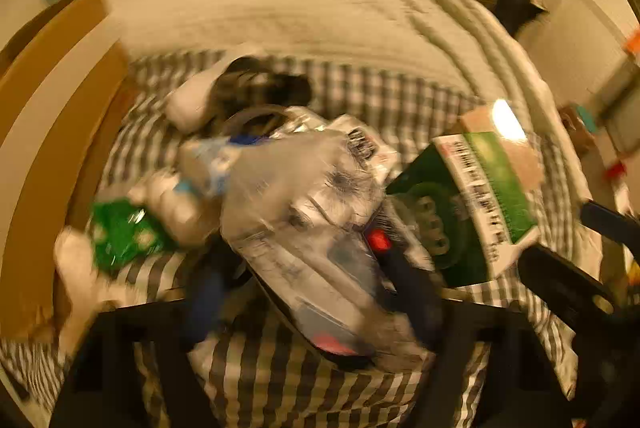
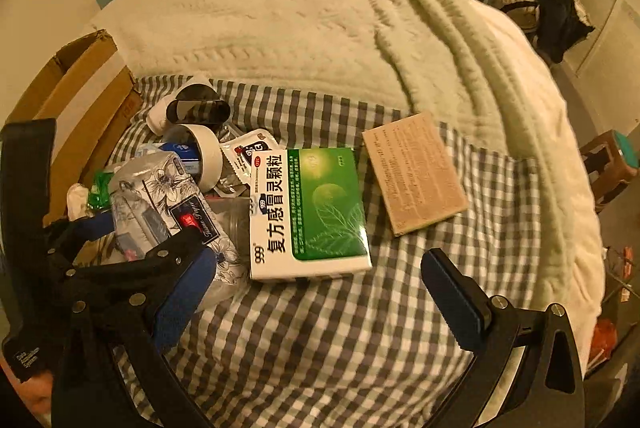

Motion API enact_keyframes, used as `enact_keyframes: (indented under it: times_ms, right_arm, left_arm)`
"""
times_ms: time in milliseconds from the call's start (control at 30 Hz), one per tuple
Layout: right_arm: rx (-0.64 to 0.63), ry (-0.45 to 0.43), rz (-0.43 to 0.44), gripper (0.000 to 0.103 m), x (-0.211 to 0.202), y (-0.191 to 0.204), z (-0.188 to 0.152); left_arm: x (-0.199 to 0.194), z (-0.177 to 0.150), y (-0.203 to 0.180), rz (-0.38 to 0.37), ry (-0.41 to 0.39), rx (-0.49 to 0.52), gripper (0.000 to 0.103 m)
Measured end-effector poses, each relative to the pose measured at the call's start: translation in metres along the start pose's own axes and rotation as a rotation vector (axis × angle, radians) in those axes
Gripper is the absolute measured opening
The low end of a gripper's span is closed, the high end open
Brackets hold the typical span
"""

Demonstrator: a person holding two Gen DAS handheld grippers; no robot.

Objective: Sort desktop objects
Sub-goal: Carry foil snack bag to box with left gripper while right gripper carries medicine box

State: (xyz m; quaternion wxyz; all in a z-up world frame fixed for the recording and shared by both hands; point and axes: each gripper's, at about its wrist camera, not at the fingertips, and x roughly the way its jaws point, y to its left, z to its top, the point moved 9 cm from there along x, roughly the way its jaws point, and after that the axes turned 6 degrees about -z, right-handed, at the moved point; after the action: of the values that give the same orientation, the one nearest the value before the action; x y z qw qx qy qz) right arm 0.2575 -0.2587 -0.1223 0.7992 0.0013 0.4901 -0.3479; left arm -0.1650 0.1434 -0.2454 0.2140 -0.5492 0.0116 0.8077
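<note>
Two grippers work over the checked bedsheet (image 2: 320, 328). At left, the left gripper (image 1: 316, 268) has its blue fingers (image 2: 188, 292) clamped on the floral tissue pack (image 2: 160, 204), beside the clutter pile. The green-and-white medicine box (image 2: 308, 216) lies flat mid-sheet, the tan card (image 2: 414, 172) further right. The right gripper (image 2: 300, 308) stands spread wide, holding nothing.

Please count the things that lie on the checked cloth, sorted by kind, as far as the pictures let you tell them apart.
Boxes: 2 (green-white medicine box, brown flat box)
Tape rolls: 1 (white tape roll)
Tissue packs: 1 (flower-printed tissue pack, held by the left tool)
Sachets: 1 (sachet)
Green wrappers: 1 (green wrapper)
Total: 6; the pile hides more.
</note>
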Motion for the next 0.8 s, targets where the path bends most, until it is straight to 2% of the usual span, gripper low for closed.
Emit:
enact_keyframes:
  times_ms: [133, 200, 333, 400, 467, 500, 533, 567, 600, 667, 800]
  right_arm:
    - [0.027, 0.039, 0.031, 0.102, 0.015, 0.0, 0.004]
    - [0.03, 0.062, 0.044, 0.102, 0.022, 0.003, 0.005]
    - [0.046, 0.115, 0.034, 0.103, 0.039, 0.004, 0.005]
    - [0.067, 0.153, 0.012, 0.103, 0.049, 0.001, 0.001]
    - [0.098, 0.203, 0.035, 0.102, 0.058, 0.002, -0.004]
    - [0.108, 0.224, 0.043, 0.098, 0.061, 0.003, -0.006]
    - [0.116, 0.245, 0.051, 0.086, 0.064, 0.005, -0.009]
    - [0.125, 0.26, 0.074, 0.079, 0.065, 0.009, -0.011]
    - [0.127, 0.28, 0.088, 0.079, 0.066, 0.012, -0.013]
    - [0.119, 0.313, 0.052, 0.078, 0.063, 0.015, -0.018]
    - [0.091, 0.316, -0.005, 0.078, 0.036, 0.012, -0.012]
  left_arm:
    - [-0.008, 0.007, -0.004, -0.017, 0.017, 0.084, 0.03]
    - [-0.014, 0.01, 0.003, -0.024, 0.032, 0.098, 0.027]
    - [-0.022, 0.018, 0.015, -0.059, 0.041, 0.079, 0.025]
    - [-0.024, 0.022, 0.022, -0.052, 0.039, 0.051, 0.025]
    - [-0.028, 0.026, 0.024, -0.052, 0.034, 0.042, 0.025]
    - [-0.03, 0.028, 0.024, -0.053, 0.031, 0.044, 0.025]
    - [-0.035, 0.031, 0.022, -0.051, 0.024, 0.049, 0.025]
    - [-0.039, 0.032, 0.022, -0.05, 0.02, 0.052, 0.025]
    - [-0.044, 0.033, 0.021, -0.051, 0.015, 0.055, 0.025]
    - [-0.059, 0.039, 0.02, -0.045, -0.001, 0.053, 0.025]
    - [-0.096, 0.047, 0.022, -0.057, -0.034, 0.006, 0.025]
